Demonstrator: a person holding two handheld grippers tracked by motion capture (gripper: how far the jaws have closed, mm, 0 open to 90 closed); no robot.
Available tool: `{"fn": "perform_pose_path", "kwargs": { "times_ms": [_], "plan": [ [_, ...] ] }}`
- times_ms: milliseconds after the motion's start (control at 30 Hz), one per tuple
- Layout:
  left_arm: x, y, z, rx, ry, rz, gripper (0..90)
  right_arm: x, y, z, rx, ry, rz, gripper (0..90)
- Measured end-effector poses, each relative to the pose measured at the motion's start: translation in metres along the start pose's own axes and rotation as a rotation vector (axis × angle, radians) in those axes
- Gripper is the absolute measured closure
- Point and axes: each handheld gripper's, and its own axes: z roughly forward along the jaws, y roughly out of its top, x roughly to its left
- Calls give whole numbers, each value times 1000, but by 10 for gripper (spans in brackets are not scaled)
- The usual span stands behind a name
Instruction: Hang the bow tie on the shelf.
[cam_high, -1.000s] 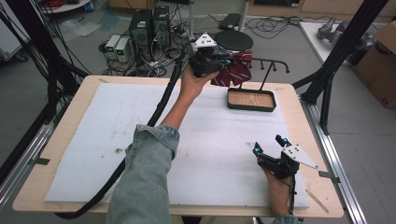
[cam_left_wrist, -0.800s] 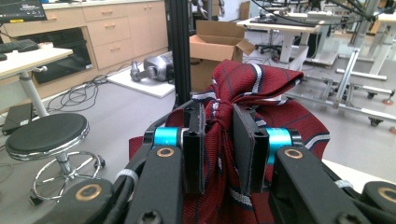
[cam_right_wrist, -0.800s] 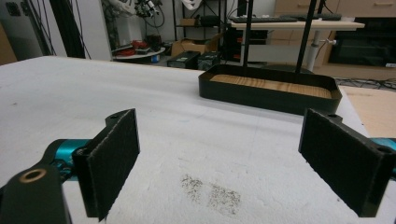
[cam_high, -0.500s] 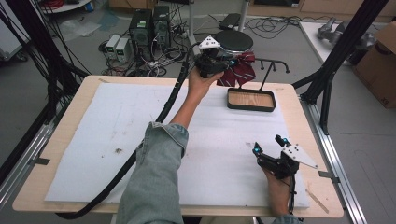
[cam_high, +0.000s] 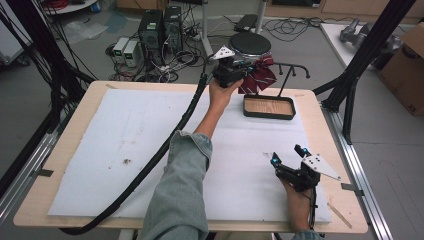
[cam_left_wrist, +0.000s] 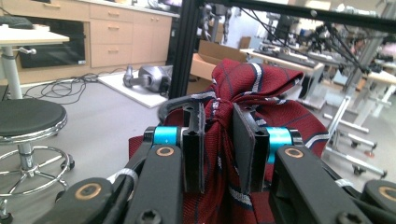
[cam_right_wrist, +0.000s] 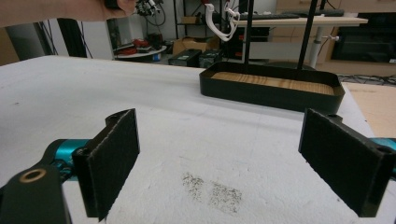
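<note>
A dark red striped cloth (cam_high: 258, 78) (cam_left_wrist: 266, 93) hangs bunched between the pads of my left gripper (cam_high: 242, 71) (cam_left_wrist: 218, 140), which is shut on it above the table's far edge. Just right of it stands a black tray with a wooden floor (cam_high: 268, 114) (cam_right_wrist: 273, 95), from which a thin black rack (cam_high: 287, 74) rises. The cloth hangs beside the rack's left end; whether they touch I cannot tell. My right gripper (cam_high: 286, 155) (cam_right_wrist: 224, 158) rests low over the white mat (cam_high: 125, 135) at the front right, open, with nothing between its jaws.
A thick black cable (cam_high: 150, 165) trails from the left gripper across the mat to the front edge. Behind the table stand a round black stool (cam_high: 249, 44) and computer boxes (cam_high: 160, 27). Black frame posts (cam_high: 360, 65) rise at the right.
The left hand has carried the red cloth to the right and down, closer to the rack. The right gripper has stayed where it was.
</note>
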Motion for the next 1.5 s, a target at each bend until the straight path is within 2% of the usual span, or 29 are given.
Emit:
{"fn": "perform_pose_path", "kwargs": {
  "times_ms": [67, 267, 400, 500, 600, 733, 933, 1033, 1100, 1300, 1400, 1433, 1500],
  "plan": [
    [5, 0, 0, -18, 13, -16, 746, 0, 0, 0, 1, 0, 1, 116],
    [14, 0, -1, -18, 37, -37, 745, 0, 0, 0, 0, 2, 2, 116],
    [22, -3, -2, 31, 68, -33, 745, 0, 0, 0, 3, 2, 1, 116],
    [25, -7, -1, 60, 76, -34, 745, 0, 0, 0, 3, 1, 2, 116],
    [25, -9, 0, 68, 70, -36, 745, -1, 0, 0, 3, 0, 1, 116],
    [25, -11, 1, 88, 78, -20, 745, -1, 0, 0, 5, 1, 2, 116],
    [21, -14, 1, 147, 91, 61, 742, 0, 0, 0, 7, 2, 5, 116],
    [20, -16, 3, 163, 96, 63, 742, 0, 0, 0, 8, 2, 4, 116],
    [19, -18, 4, 178, 111, 91, 741, 0, 0, 0, 7, 2, 4, 116],
    [19, -24, 4, 197, 116, 106, 733, -1, 0, 1, 8, 3, 5, 116],
    [18, -25, 5, 206, 120, 120, 727, -1, -1, 1, 9, 2, 4, 116],
    [17, -26, 6, 216, 125, 141, 722, -1, -1, 1, 8, 2, 5, 116],
    [15, -26, 6, 217, 127, 146, 720, -1, -1, 1, 9, 2, 1, 116]
  ]
}}
